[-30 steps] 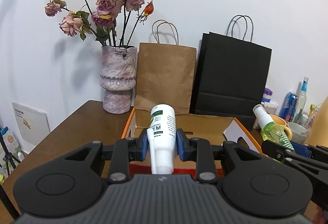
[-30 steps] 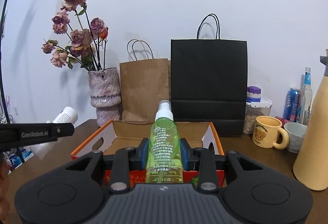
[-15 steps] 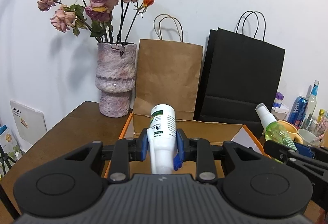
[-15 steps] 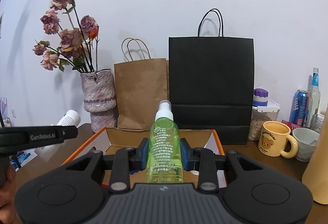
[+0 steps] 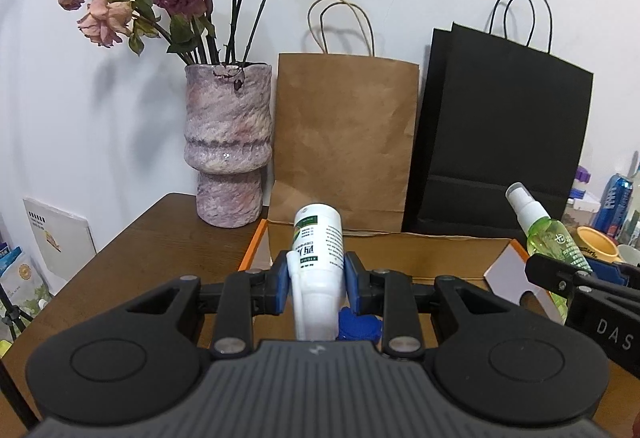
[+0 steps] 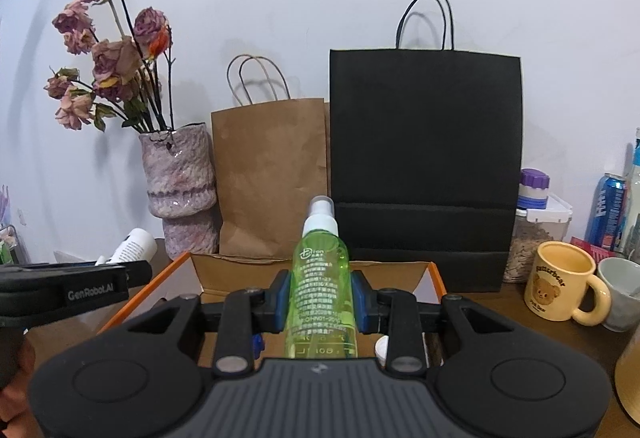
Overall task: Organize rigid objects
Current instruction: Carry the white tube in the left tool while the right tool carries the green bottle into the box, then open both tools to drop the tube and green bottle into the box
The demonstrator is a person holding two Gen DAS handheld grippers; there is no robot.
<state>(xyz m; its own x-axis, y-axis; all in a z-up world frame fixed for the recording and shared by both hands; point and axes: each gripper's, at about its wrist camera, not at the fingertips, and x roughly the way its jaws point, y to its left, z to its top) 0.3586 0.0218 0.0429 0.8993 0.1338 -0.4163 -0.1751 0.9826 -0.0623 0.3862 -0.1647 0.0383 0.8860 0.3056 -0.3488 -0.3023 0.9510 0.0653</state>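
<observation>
Both grippers have advanced toward the open cardboard box point(image 5: 448, 254); the left gripper point(image 5: 317, 282) clamps a white bottle point(image 5: 318, 270) and the right gripper point(image 6: 321, 298) clamps a green spray bottle point(image 6: 320, 290), both above the box.

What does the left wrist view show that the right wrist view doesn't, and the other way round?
Left only: a white card leaning on the wall beside the table.
Right only: the yellow bear mug's printed side, a grey cup, a purple-lidded jar.
Both: the left gripper shut on the white bottle, the right gripper shut on the green spray bottle, the orange-edged cardboard box.
</observation>
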